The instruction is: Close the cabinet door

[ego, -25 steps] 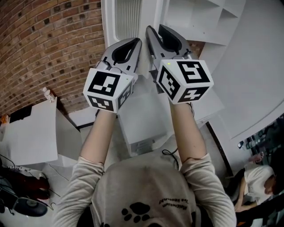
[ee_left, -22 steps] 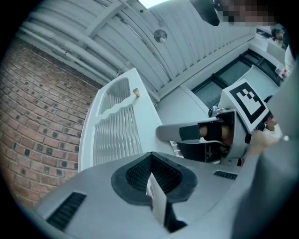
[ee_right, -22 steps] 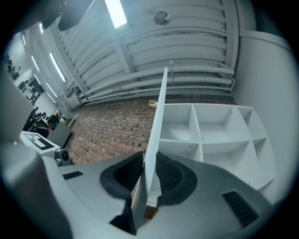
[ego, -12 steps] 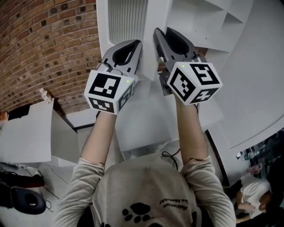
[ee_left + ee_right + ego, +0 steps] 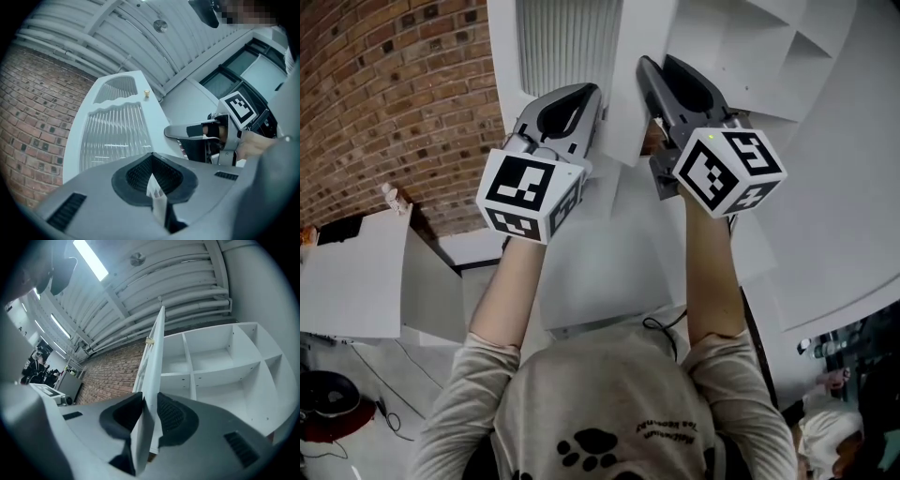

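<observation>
Head view, from the left: one brick wall (image 5: 384, 94), then two grippers raised on either side of one cabinet door (image 5: 558, 42). The left gripper (image 5: 586, 94) lies along the door's face with its jaws shut tip to tip. The door stands ajar between the wall and one cabinet (image 5: 741, 47) of open white compartments. It has a white frame, two ribbed translucent panels and one small pale knob (image 5: 146, 93). The right gripper (image 5: 656, 64) grips the door's free edge, a pad on each face, its jaws just having eased wider.
</observation>
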A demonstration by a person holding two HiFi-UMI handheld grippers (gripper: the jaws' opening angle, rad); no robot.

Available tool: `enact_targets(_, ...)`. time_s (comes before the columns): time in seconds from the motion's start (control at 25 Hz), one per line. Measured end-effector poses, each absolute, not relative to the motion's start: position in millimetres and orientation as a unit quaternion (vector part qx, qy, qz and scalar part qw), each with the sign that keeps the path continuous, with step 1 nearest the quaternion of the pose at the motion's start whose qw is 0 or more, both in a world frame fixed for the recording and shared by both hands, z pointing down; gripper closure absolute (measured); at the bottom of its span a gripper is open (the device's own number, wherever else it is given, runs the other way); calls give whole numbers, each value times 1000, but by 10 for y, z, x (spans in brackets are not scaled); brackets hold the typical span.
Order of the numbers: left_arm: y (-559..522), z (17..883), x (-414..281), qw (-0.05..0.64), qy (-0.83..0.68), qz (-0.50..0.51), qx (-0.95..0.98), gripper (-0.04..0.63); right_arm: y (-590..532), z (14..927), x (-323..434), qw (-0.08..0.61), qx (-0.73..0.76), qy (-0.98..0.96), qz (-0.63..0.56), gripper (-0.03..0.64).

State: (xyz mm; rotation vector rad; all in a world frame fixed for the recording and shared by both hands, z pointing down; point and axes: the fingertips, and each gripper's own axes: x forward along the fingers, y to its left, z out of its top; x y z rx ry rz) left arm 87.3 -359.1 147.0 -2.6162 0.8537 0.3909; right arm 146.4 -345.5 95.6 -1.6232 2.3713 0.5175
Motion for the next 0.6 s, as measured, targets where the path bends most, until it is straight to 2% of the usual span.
enact_targets(0.6, -4088, 1485, 1393, 185, 350, 120, -910, 600, -4020, 951, 1929, 130, -482, 852, 159, 502)
